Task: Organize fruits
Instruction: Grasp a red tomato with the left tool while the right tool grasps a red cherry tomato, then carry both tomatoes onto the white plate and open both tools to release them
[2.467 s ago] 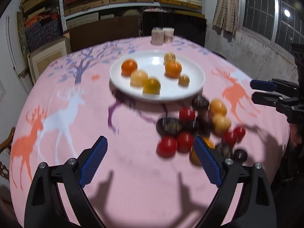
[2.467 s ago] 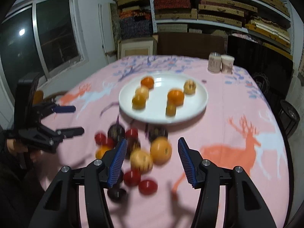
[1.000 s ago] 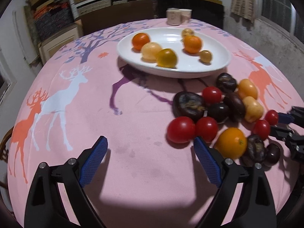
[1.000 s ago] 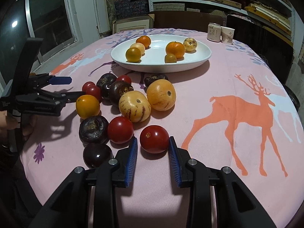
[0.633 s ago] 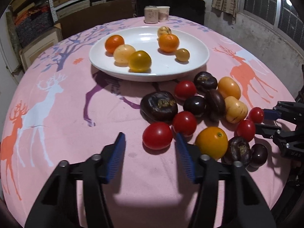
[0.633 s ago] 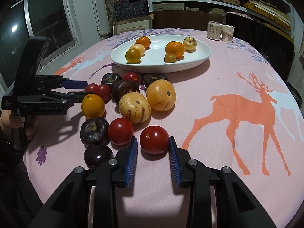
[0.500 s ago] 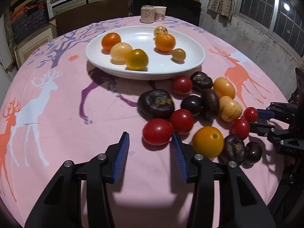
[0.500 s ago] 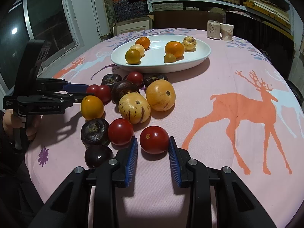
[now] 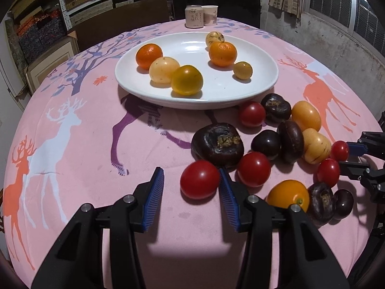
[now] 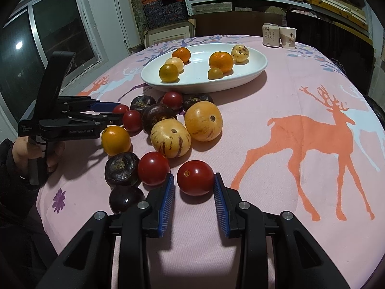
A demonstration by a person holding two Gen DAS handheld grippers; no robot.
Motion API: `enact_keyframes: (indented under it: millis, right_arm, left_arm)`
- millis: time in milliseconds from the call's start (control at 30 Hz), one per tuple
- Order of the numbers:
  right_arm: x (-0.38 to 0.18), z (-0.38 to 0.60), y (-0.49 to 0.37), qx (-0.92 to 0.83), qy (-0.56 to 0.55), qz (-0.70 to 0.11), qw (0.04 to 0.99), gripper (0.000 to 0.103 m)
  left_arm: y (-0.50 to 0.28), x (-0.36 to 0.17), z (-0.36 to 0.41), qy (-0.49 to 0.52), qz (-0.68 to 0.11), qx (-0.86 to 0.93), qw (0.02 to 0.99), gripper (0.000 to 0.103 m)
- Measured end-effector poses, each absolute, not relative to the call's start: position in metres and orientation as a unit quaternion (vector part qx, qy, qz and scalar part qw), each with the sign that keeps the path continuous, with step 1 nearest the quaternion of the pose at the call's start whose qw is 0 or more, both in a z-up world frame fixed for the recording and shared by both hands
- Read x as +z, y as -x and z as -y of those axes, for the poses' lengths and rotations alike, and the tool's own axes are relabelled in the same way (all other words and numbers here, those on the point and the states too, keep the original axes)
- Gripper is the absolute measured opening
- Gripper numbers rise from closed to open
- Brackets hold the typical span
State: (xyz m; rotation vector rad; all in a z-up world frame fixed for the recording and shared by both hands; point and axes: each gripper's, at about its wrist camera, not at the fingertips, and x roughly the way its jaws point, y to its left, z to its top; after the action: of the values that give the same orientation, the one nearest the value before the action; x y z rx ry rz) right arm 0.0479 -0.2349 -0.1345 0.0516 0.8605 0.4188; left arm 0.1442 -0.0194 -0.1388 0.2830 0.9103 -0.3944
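A white plate (image 9: 269,85) holds several orange and yellow fruits. A pile of red tomatoes, dark purple fruits and yellow fruits lies on the pink cloth in front of it. My left gripper (image 9: 191,180) is partly closed around a red tomato (image 9: 199,179); its right pad touches it, the left pad stands apart. My right gripper (image 10: 193,185) brackets another red tomato (image 10: 195,177) that rests on the cloth, both pads at its sides. The plate also shows in the right wrist view (image 10: 259,68).
A can (image 9: 194,16) and a paper cup (image 9: 210,15) stand at the table's far edge. Shelves with boxes line the back wall. A window is on one side. The table edge drops off close behind both grippers.
My left gripper has moved in toward the pile and narrowed around the near red tomato. My right gripper has stayed at its red tomato, jaws about the same.
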Motion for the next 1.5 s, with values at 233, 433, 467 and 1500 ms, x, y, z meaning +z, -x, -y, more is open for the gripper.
enact_keyframes:
  millis: [233,433,467,1500]
  right_arm:
    - [-0.135,0.236,-0.048,0.203,-0.029,-0.412,0.888,0.03]
    - [-0.133,0.235,-0.046,0.206,-0.028,-0.406,0.89,0.029]
    - [-0.133,0.236,-0.045,0.206,-0.029,-0.405,0.891,0.029]
    - [-0.061,0.243,-0.211,0.177,-0.007,-0.42,0.89,0.029]
  left_arm:
    - [-0.139,-0.138,0.021,-0.126,-0.438,-0.209,0.865,0.03]
    - [-0.126,-0.134,0.018,-0.119,-0.432,-0.21,0.869,0.03]
    - [-0.123,-0.133,0.017,-0.117,-0.431,-0.21,0.87,0.03]
    - [-0.229,-0.097,0.09,-0.097,-0.423,-0.23,0.871,0.03]
